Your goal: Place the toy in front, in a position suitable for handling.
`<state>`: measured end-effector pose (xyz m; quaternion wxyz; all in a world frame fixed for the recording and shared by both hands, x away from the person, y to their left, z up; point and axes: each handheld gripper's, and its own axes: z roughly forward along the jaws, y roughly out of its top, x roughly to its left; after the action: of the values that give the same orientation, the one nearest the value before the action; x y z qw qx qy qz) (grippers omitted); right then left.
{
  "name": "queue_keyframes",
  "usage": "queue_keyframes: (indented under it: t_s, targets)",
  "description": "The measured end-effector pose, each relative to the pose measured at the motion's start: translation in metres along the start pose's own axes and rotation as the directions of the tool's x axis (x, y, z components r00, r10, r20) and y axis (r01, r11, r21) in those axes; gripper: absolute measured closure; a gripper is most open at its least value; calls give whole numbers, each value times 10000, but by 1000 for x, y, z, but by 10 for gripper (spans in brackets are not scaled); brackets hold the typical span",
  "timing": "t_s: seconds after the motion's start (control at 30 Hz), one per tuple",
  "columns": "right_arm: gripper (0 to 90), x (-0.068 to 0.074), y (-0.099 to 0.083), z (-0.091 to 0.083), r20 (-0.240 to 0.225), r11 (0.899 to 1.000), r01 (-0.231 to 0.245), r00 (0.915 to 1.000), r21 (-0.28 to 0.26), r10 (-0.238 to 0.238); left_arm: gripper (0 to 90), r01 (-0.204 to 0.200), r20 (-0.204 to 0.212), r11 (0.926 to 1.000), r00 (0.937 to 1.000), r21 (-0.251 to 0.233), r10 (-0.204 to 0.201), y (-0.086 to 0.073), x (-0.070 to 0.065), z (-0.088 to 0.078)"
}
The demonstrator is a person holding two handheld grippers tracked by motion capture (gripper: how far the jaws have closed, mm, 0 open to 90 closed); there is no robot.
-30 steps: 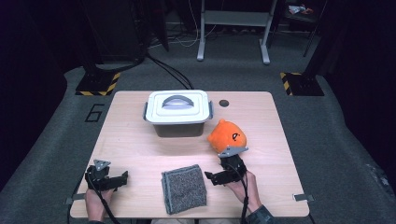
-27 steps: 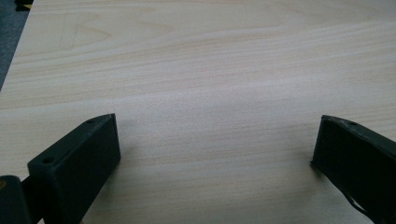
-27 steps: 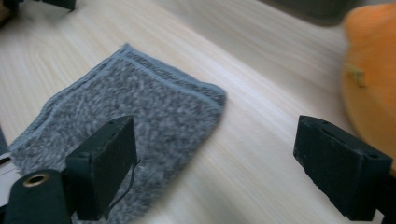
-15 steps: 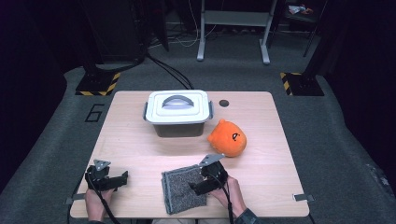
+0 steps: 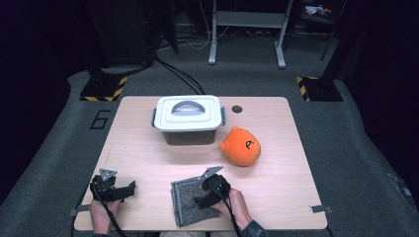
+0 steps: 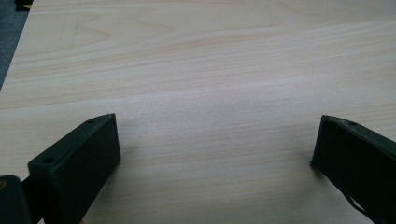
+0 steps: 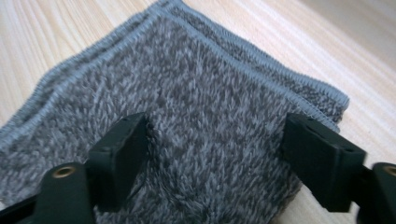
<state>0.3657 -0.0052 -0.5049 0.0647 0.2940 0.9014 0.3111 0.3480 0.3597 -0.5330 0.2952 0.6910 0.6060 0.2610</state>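
While the left gripper (image 5: 129, 189) rests open on bare desk (image 5: 148, 153), the right gripper (image 7: 215, 154), jaws just narrowing but not yet pinching, straddles the folded grey towel (image 5: 190, 200) at the desk's near edge; soft, light and limp, it is likely best pinched at its stitched edge.

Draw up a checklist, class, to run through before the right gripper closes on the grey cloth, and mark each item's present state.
1. Right gripper over the grey cloth, jaws just closing: ok.
2. Pads pinching cloth: not ok, jaws apart.
3. Cloth folded flat on the table: ok.
4. Left gripper open, aside on bare wood: ok.
5. Orange plush toy apart from the cloth: ok.
6. Lid on the white box: ok.
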Motion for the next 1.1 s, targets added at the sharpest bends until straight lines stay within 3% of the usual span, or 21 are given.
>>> queue_keyframes:
  t_s: [0.13,0.17,0.27,0.33,0.47,0.67,0.97,1.1]
  targets:
    - [315,0,-2,1,162,9998,154,9997,103,-155,2,-13,25,10000,10000,47,13,0,0,0]
    - [339,1,-2,2,217,10000,-25,9998,32,24,2,-15,24,10000,10000,44,15,0,0,0]
    - [422,0,-4,1,462,9999,47,9989,-126,-41,2,-12,28,10000,10000,46,11,0,0,0]
    - [445,-1,-5,1,470,9999,85,9989,-143,-79,2,-7,27,10000,10000,46,7,0,0,0]
    - [592,-3,-6,-1,477,9996,-18,9989,-276,31,2,-10,25,10000,10000,45,10,0,0,0]
    - [737,-4,-9,-2,237,9990,155,9996,-411,-145,2,-16,24,10000,10000,41,16,0,0,0]
    - [787,-9,-10,-6,-217,9978,-157,9997,-643,143,2,1,0,10000,10000,4,-1,0,0,0]
    - [789,-12,-10,-15,-340,9947,-258,9992,-993,226,2,-1,0,10000,10000,3,1,0,0,0]
